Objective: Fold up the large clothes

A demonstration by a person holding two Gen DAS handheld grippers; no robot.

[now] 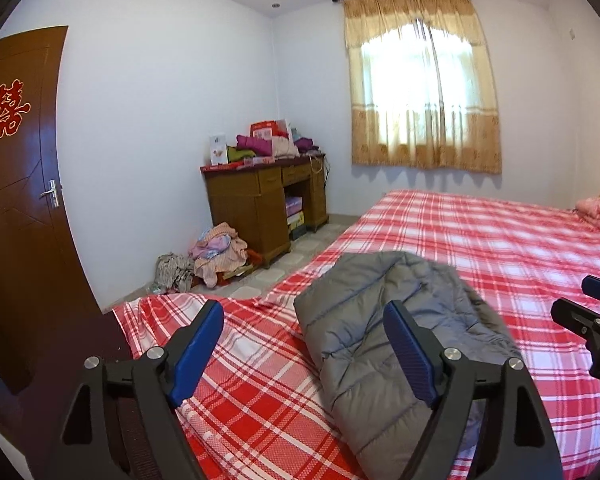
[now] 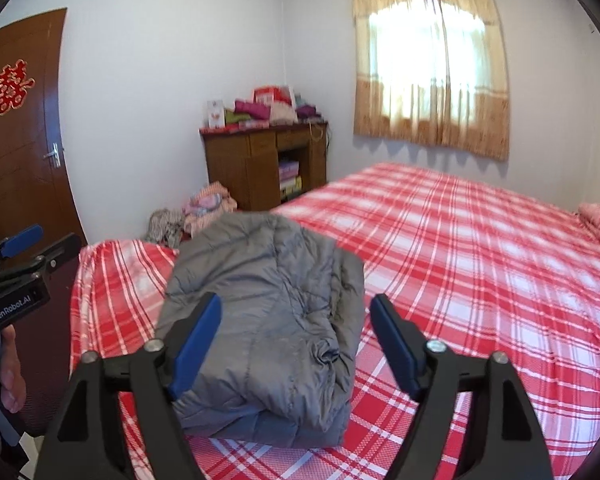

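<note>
The grey quilted jacket (image 2: 268, 320) already lies folded into a compact bundle near the foot corner of the plaid-sheeted bed (image 2: 480, 248), so with both left tongs (image 1: 304, 354) and right tongs (image 2: 296, 344) spread wide and empty, little folding seems left.

My left gripper (image 1: 304, 348) is wide open, blue pads (image 1: 198, 354) splayed toward 11 and 1 o'clock, nothing between them. My right gripper (image 2: 296, 340) is spread just as wide and grips nothing. From the left wrist I see the right gripper poking in at 3 o'clock; from the right wrist the left one sits at 9 o'clock, my left hand (image 2: 10, 372) wrapped round its handle.
</note>
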